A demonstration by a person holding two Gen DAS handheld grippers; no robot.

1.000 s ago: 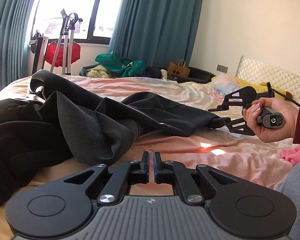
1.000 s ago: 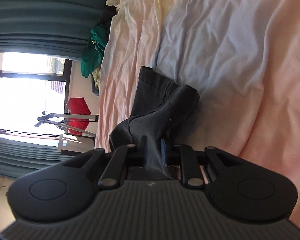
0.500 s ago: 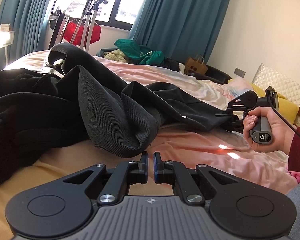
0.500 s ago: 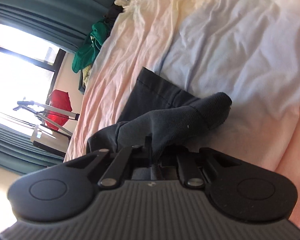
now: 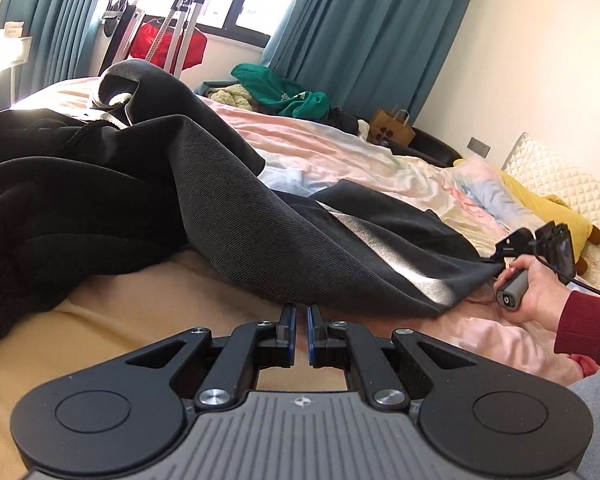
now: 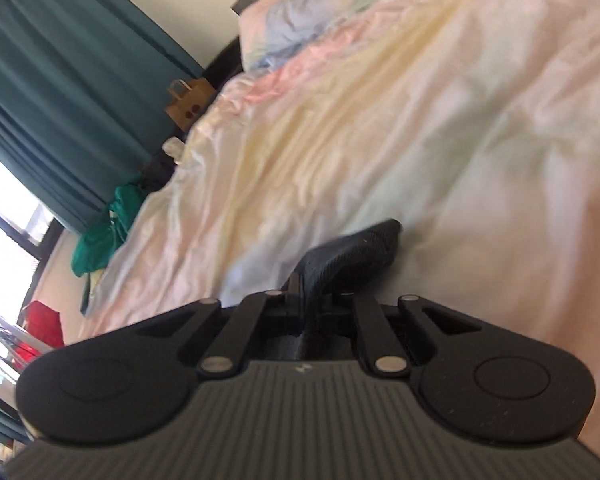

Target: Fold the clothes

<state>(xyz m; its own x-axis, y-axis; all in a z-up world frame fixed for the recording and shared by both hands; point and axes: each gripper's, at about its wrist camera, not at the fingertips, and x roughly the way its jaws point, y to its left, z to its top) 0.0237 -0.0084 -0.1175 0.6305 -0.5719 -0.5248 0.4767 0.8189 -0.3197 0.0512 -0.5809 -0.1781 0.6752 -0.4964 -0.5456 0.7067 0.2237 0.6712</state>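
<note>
Dark grey trousers (image 5: 260, 236) lie across the bed in the left wrist view, one leg stretched right toward my right gripper (image 5: 496, 266). That gripper is shut on the leg's end; in the right wrist view the pinched grey cloth (image 6: 348, 248) bulges out past the right gripper (image 6: 318, 292). My left gripper (image 5: 299, 316) is shut and empty, just in front of the trousers' near edge, above the tan sheet. A black garment (image 5: 40, 208) is heaped at the left, touching the trousers.
The bed has a pastel pink, yellow and blue sheet (image 6: 420, 120). A yellow plush toy (image 5: 548, 216) and quilted headboard (image 5: 572, 184) are at the right. A green clothes pile (image 5: 284, 92), paper bag (image 5: 392, 128) and drying rack (image 5: 172, 36) stand beyond the bed.
My right gripper has pulled the trouser leg toward the near right and swung its view toward the headboard. My left gripper moved closer to the trousers, still shut.
</note>
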